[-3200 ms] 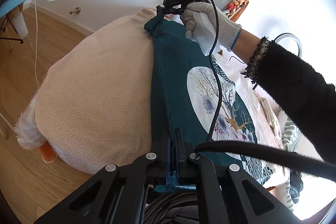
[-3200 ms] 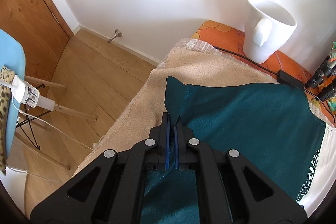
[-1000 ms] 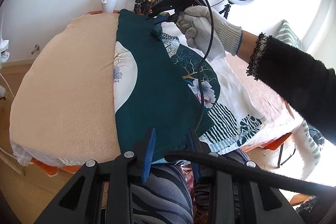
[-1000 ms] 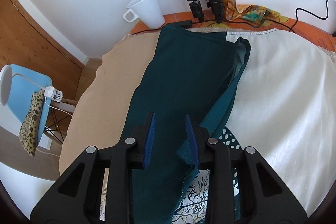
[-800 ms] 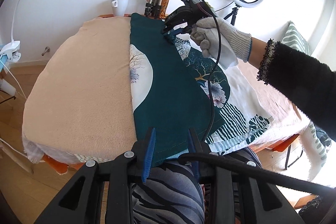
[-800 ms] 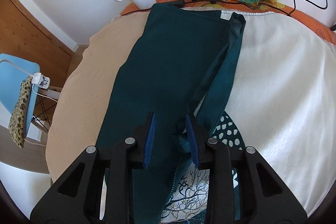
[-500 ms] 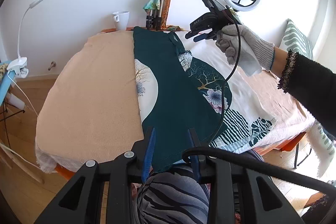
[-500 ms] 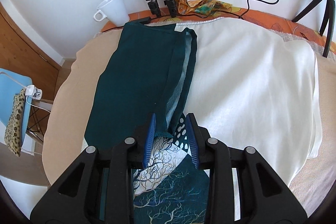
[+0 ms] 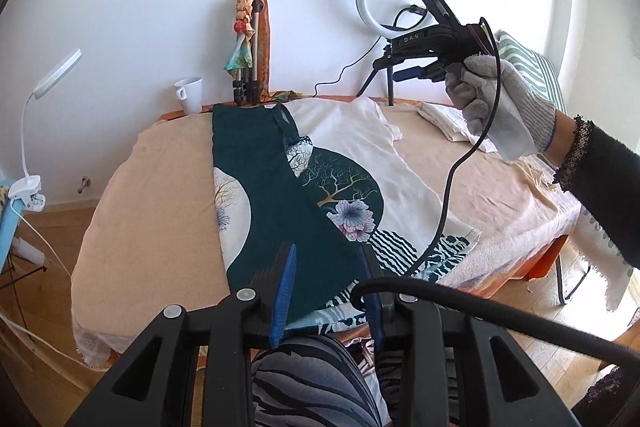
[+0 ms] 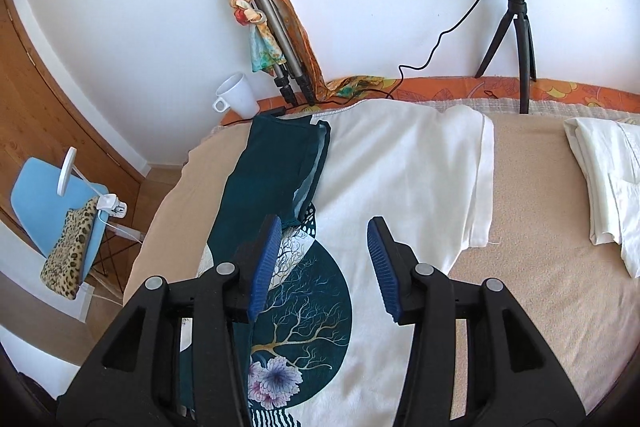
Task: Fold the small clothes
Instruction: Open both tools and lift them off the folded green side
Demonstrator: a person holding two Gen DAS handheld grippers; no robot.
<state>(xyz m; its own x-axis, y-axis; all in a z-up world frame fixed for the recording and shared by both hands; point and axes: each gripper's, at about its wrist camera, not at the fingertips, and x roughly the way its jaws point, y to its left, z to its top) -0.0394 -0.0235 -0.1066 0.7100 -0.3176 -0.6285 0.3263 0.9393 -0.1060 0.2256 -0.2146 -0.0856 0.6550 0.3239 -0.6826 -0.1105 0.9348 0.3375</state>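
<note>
Across my worktop [image 9: 168, 195] lies a beige towel, white wall behind, wood floor left. One mug [image 10: 236, 99] stands at the far-left corner. One T-shirt [image 10: 384, 187], its left side folded over teal, runs lengthwise from far edge to near edge. One white folded pile [image 10: 604, 179] sits right. Both grippers, left [image 9: 328, 291] and right [image 10: 322, 263], hover released, right just widening, empty.

Left gripper [image 9: 326, 285] empty above folded shirt [image 9: 280, 187]; right gripper [image 9: 404, 73] raised, opening.
</note>
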